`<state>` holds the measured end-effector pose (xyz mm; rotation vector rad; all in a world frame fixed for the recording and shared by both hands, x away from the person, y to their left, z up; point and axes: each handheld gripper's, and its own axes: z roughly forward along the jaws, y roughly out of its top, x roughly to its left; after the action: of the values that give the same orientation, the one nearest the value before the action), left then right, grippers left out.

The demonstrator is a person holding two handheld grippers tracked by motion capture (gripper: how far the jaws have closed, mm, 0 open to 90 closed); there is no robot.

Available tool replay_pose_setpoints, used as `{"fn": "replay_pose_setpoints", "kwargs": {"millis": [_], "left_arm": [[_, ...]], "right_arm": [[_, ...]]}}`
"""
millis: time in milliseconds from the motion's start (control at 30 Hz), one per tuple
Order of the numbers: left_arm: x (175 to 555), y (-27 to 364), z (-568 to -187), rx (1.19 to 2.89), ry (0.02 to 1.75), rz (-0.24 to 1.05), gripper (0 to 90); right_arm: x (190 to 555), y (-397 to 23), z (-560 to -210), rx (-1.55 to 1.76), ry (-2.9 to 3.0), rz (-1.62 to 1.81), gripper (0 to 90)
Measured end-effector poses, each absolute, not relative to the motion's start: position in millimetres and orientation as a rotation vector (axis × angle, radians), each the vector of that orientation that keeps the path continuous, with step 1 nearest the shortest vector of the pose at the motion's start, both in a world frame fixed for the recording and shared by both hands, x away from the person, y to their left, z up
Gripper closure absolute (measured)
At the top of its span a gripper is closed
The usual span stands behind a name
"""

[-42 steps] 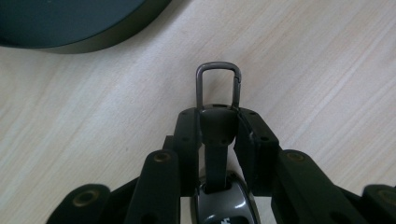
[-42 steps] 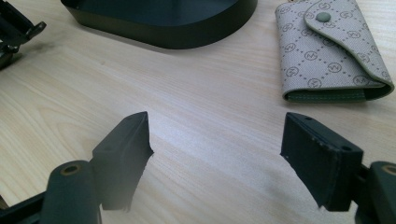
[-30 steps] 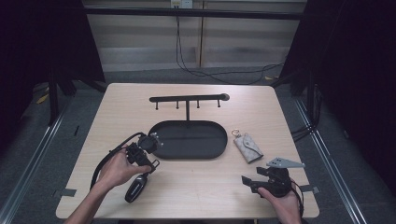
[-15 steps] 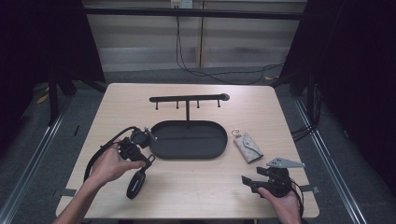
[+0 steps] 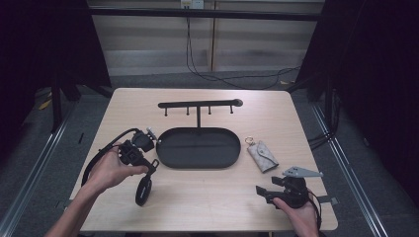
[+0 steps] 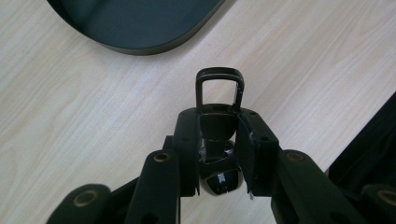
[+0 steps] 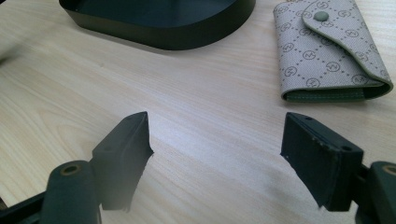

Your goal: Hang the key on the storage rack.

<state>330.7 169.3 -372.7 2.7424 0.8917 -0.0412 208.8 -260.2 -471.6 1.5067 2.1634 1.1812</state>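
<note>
My left gripper (image 6: 219, 115) is shut on a black key fob (image 6: 217, 128). The fob's loop sticks out past the jaw tips. In the high view a hand holds this gripper (image 5: 141, 158) just left of the black oval tray (image 5: 197, 148), and the fob (image 5: 144, 190) hangs dark below it over the table. My right gripper (image 7: 217, 135) stands open with nothing between its jaws, low over the wood. It sits near the front right edge (image 5: 267, 191). A beige patterned key pouch (image 7: 327, 51) lies ahead of it, to the right of the tray (image 7: 159, 23).
A black T-shaped hook rail (image 5: 197, 104) rises from the back of the tray. The pouch (image 5: 263, 155) has a small ring at its far end. Cables trail from both grippers. Dark floor and metal rails surround the table.
The left hand has lifted a little with the key fob in the jaws and shifted slightly left. The right hand and gripper have stayed where they were.
</note>
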Motion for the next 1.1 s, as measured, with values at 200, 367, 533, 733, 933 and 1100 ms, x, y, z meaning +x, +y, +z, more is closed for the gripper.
{"fn": "replay_pose_setpoints", "kwargs": {"millis": [200,367,533,733,933,1100], "left_arm": [[331,173,-365,2.741,0.872,-0.045,70.8],[331,174,-355,2.734,0.885,-0.040,70.8],[329,175,-345,2.728,0.899,-0.016,70.8],[330,175,-337,2.703,0.900,-0.011,70.8],[335,174,-335,2.720,0.909,-0.017,70.8],[341,176,-332,2.698,0.939,-0.002,70.8]], "right_arm": [[209,-260,-472,1.506,2.166,1.181,23.6],[209,-260,-472,1.512,2.169,1.181,23.9],[209,-260,-472,1.512,2.170,1.183,24.0],[209,-260,-472,1.515,2.164,1.187,24.0],[209,-260,-472,1.514,2.165,1.186,23.9],[209,-260,-472,1.517,2.167,1.184,24.0]]}}
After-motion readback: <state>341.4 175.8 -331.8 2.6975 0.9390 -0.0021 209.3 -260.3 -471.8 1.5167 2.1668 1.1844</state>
